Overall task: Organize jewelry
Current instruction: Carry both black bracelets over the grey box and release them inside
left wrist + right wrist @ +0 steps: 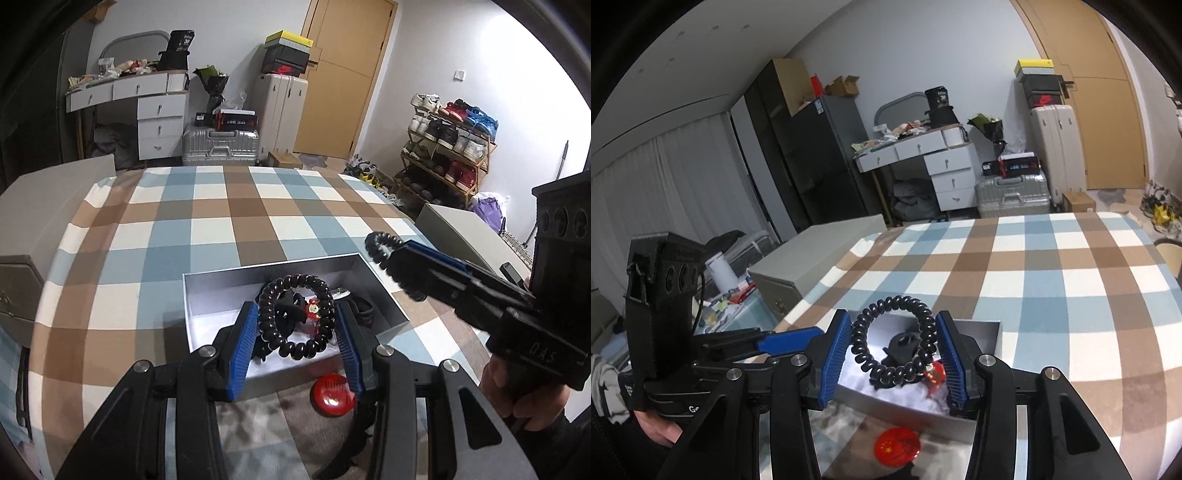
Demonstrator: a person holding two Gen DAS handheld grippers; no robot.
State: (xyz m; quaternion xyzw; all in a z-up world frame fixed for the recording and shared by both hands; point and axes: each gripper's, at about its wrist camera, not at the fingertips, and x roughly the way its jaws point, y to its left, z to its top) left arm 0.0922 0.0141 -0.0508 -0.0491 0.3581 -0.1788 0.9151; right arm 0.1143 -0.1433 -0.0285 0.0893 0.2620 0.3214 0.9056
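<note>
Far left, bare blue, brown and white checked cloth covers the bench (221, 206). Left gripper (294, 308) is over the open silver-grey cardboard box (273, 264). Its blue ribbed fingers (243, 350) are part open, with a black beaded bracelet (266, 325) spanning the gap and seemingly touching both pads. It reads as gripped, though I can't fully rule out that it lies in the box below. Under that loop, inside the box, are dark tangled pieces and a small red charm (314, 308), so some sorting looks done. A round glossy red badge (334, 397) sits on the cloth just outside the box's near wall, not yet put away. To the right, the right gripper (893, 314) is held up near the box's far right corner. Its fingers are part closed on a second black beaded bracelet (857, 343), the loop pinched between the pads and clear of the bench. Judgement: midway. Two bracelets and the badge have yet to go in.
</note>
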